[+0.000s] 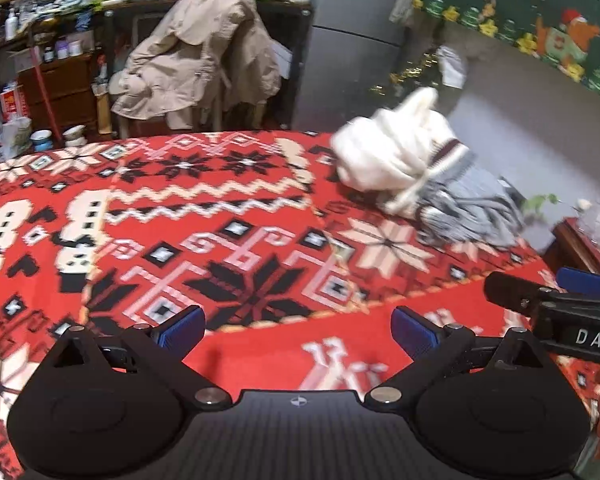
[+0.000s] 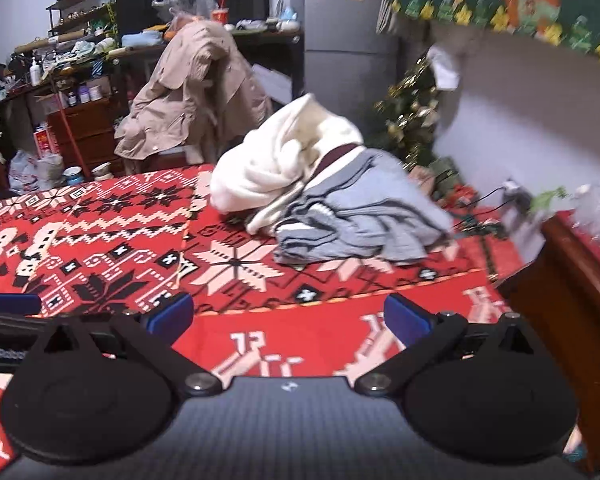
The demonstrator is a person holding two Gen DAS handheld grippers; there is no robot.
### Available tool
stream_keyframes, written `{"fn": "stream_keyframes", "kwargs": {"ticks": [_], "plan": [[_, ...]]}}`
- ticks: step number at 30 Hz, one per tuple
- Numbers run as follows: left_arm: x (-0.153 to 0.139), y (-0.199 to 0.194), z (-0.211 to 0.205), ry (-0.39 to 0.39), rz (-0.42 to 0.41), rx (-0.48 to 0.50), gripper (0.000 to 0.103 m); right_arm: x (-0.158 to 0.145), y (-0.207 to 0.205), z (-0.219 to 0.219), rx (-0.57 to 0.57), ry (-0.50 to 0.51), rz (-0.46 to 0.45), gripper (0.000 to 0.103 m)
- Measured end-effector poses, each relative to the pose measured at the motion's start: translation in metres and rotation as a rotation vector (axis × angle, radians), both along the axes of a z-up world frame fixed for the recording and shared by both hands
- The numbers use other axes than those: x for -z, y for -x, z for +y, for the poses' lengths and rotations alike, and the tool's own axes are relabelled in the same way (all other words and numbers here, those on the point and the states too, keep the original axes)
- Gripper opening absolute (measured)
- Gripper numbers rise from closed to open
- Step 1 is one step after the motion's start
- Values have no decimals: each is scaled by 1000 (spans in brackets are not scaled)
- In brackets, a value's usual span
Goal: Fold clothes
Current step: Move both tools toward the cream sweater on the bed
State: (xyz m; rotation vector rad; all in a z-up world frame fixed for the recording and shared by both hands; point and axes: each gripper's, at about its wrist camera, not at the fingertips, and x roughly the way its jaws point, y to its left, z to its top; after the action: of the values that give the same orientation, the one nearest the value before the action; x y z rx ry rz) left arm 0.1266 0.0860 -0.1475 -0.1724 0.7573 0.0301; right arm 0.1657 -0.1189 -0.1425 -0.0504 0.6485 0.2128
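Observation:
A heap of clothes lies at the far right of the red patterned cloth [image 1: 228,216] [image 2: 112,248]: a crumpled white garment [image 1: 392,156] [image 2: 272,164] on top of a grey one [image 1: 464,208] [image 2: 364,216]. My left gripper [image 1: 298,330] hovers open over the cloth, well short of the heap, nothing between its blue pads [image 1: 182,326]. My right gripper [image 2: 288,318] is also open and empty, nearer the heap. The right gripper [image 1: 556,304] shows at the right edge of the left wrist view; a left gripper's finger [image 2: 10,304] shows at the left edge of the right wrist view.
A beige coat [image 1: 196,52] [image 2: 192,92] hangs over a chair behind the table. Cluttered shelves [image 1: 52,8] [image 2: 80,40] stand at the back left. A dark wooden piece of furniture [image 2: 572,300] adjoins the table's right side, near a small decorated tree [image 2: 412,120].

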Motion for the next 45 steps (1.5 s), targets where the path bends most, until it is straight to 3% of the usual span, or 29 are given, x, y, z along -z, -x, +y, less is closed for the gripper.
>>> {"fn": "stream_keyframes", "kwargs": {"ticks": [5,7,11,15,23,25,31,38,45], "plan": [[2,-9,19,19,-29,-41,100,11,-33,12,-33,15,-43,100],[6,-14,26,27,-25,-71,100,15,-47,18,-45,29,-35,86],[10,-23,39,44,-21,-106,100,26,-77,25,-62,11,0,70],[12,-28,49,64,-29,-127,100,41,-102,30,-38,31,46,41],[19,-31,56,104,-19,-129,100,65,-135,29,33,23,86,41],[18,-29,56,104,-21,-126,100,64,-137,29,32,19,65,15],[13,-17,61,106,-37,-140,100,47,-119,42,-55,-7,0,11],[0,21,79,108,-44,-161,100,29,-77,63,-192,-71,35,10],[-11,82,94,111,-34,-183,100,16,-4,84,-296,-129,82,10]]}}
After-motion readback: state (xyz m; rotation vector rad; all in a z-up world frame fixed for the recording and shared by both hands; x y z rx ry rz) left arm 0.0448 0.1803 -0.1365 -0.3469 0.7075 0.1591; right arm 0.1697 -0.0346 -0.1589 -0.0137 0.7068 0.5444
